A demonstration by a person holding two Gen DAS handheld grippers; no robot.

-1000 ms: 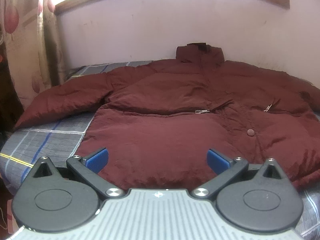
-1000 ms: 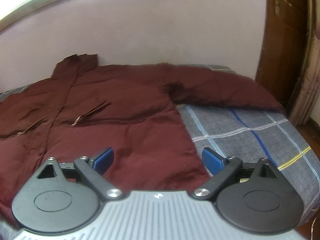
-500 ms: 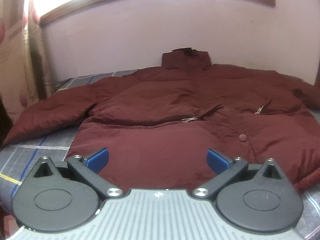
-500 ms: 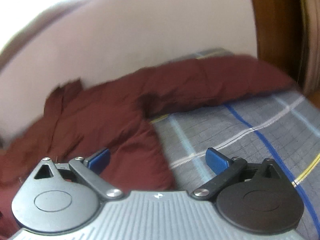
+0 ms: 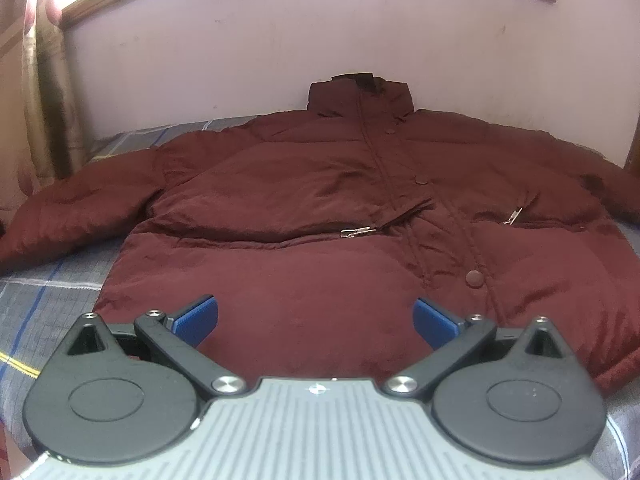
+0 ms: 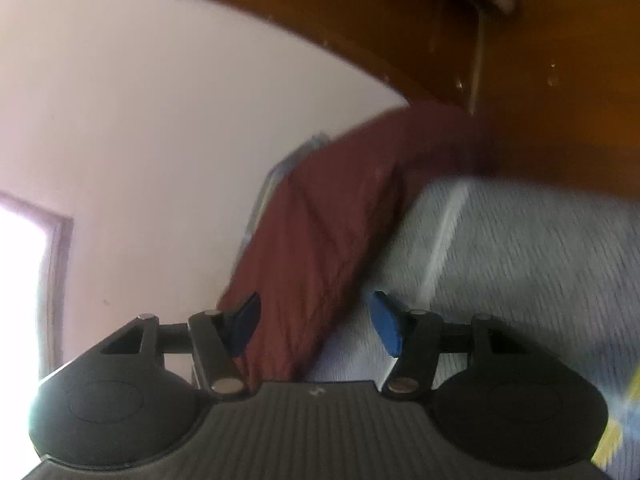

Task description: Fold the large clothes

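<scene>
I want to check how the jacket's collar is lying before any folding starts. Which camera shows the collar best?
The left wrist view: the maroon jacket lies spread front-up on the bed, its collar upright against the wall. The right wrist view is blurred and tilted, showing only a sleeve, no collar.

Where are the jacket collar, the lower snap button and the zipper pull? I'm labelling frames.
jacket collar point(image 5: 360, 94): left wrist view, front of the standing collar.
lower snap button point(image 5: 475, 278): left wrist view, button face.
zipper pull point(image 5: 357, 232): left wrist view, metal tab.

Bedroom, checked bedsheet point(image 5: 48, 292), curtain point(image 5: 28, 92), wooden door point(image 6: 560, 80)
</scene>
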